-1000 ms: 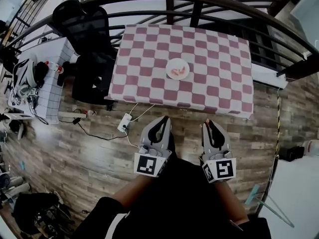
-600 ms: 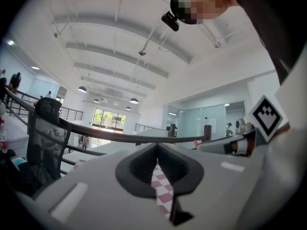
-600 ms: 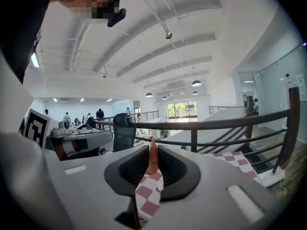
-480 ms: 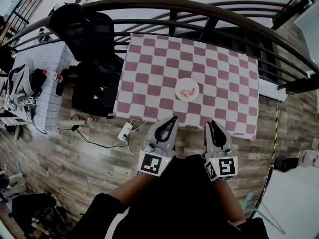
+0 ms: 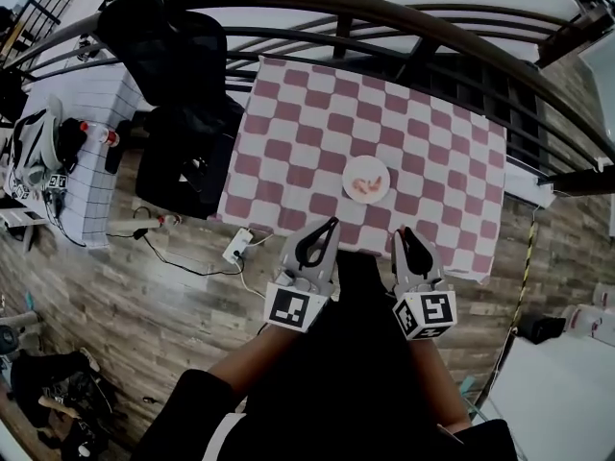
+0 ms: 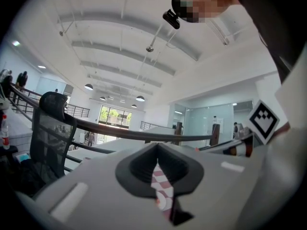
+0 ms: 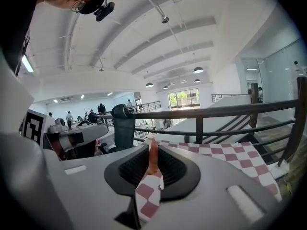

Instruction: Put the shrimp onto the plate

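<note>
A white plate (image 5: 347, 176) lies near the front edge of the pink-and-white checked table (image 5: 298, 113), with pink shrimp (image 5: 365, 184) on it. Both grippers are held side by side just short of that edge, pointing at the plate. My right gripper (image 5: 401, 231) is shut on an orange shrimp (image 7: 152, 158), which stands up between its jaws (image 7: 152, 150). My left gripper (image 5: 330, 223) is shut with nothing in it. Through the thin slit of the left gripper (image 6: 157, 163) I see only the checked cloth.
A dark curved railing (image 5: 432, 27) runs behind the table. A black office chair (image 5: 178, 75) stands at the table's left, beside a white desk (image 5: 91, 133) with clutter. A power strip (image 5: 235, 248) and cables lie on the wooden floor at the front left.
The table and plate have come nearer and shifted right in the head view. Both grippers keep their side-by-side pose, now almost at the table's front edge, jaws unchanged.
</note>
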Action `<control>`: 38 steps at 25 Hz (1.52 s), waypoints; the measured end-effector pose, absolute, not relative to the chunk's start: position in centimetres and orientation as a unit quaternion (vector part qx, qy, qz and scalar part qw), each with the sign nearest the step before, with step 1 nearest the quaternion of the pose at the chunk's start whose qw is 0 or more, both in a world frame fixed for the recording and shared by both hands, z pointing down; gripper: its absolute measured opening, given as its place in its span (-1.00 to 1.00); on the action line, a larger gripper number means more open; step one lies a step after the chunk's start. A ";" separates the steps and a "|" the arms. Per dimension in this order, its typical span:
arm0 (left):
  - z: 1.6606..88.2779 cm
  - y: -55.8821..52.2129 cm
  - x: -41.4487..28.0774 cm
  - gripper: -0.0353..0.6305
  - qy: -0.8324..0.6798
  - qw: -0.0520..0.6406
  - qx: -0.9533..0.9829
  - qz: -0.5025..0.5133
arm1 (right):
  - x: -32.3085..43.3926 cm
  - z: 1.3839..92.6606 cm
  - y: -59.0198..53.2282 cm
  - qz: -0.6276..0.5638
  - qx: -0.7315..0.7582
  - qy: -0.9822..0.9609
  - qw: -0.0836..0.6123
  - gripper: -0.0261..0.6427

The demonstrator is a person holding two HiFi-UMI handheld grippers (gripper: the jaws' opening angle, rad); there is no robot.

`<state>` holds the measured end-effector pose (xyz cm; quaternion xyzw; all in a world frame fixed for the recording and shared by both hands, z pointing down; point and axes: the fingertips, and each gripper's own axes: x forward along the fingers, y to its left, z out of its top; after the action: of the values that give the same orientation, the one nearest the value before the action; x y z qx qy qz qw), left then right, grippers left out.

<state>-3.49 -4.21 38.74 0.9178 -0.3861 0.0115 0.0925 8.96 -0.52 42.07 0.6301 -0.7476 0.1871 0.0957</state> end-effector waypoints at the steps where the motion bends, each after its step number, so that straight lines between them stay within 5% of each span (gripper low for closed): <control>1: 38.9 -4.4 -3.3 -0.87 -0.388 0.090 0.917 0.014 | 9.1 42.4 -1.0 0.189 0.627 -0.749 0.098 -0.76; 38: 48.7 -16.2 3.1 -0.87 -0.456 0.153 0.873 0.079 | 12.5 65.3 -17.2 0.305 0.469 -0.785 0.265 -0.76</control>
<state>3.08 -16.22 48.72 0.8731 -0.4561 0.0793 0.1528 12.50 -17.25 65.34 0.4695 -0.7850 0.3051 0.2650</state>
